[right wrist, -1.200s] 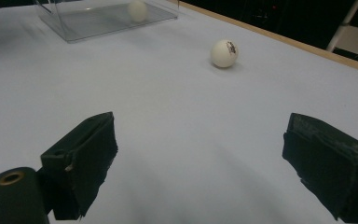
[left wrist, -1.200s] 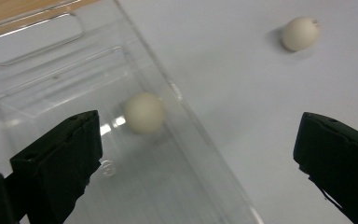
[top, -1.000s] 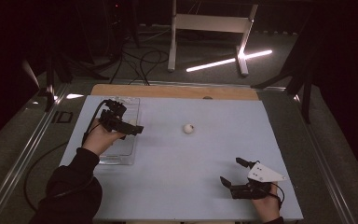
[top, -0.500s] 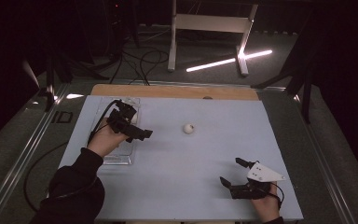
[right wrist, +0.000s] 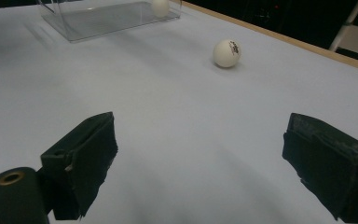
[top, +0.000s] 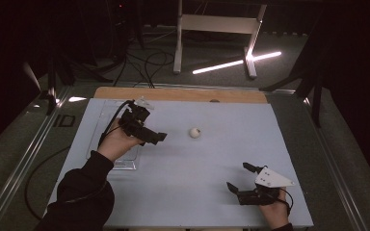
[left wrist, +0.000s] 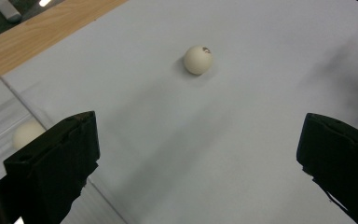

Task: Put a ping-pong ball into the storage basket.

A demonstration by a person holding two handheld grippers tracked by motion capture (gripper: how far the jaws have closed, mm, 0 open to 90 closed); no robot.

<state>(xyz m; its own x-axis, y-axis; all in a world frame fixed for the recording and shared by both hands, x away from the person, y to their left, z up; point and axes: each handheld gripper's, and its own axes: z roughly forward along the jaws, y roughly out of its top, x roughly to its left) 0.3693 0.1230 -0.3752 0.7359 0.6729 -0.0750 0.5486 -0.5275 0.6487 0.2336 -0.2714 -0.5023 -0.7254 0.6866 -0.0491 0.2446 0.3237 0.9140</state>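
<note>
While my left claw (top: pixel 158 137) hangs over the pale surface (top: pixel 212 192) with its jaws spread wide and nothing between them, the white ball (top: pixel 195 132) lies loose on the sheet near the middle, a little ahead of it and apart from it. Through the left gripper view that ball (left wrist: pixel 198 59) sits beyond the jaws, roughly between their lines. A clear tray (top: pixel 107 144) lies under my left hand at the left side of the sheet, and a second ball (left wrist: pixel 27 134) rests inside it. My right claw (top: pixel 237 178) is parked low at the near right edge, jaws likewise apart and empty, well away from the loose ball.

I judge this to be the reach toward the loose ball, with the carry to the tray to follow. Next I need to push the left claw forward and down until the jaws straddle the ball, then close gently, since a round, light ball could roll off at a nudge.
</note>
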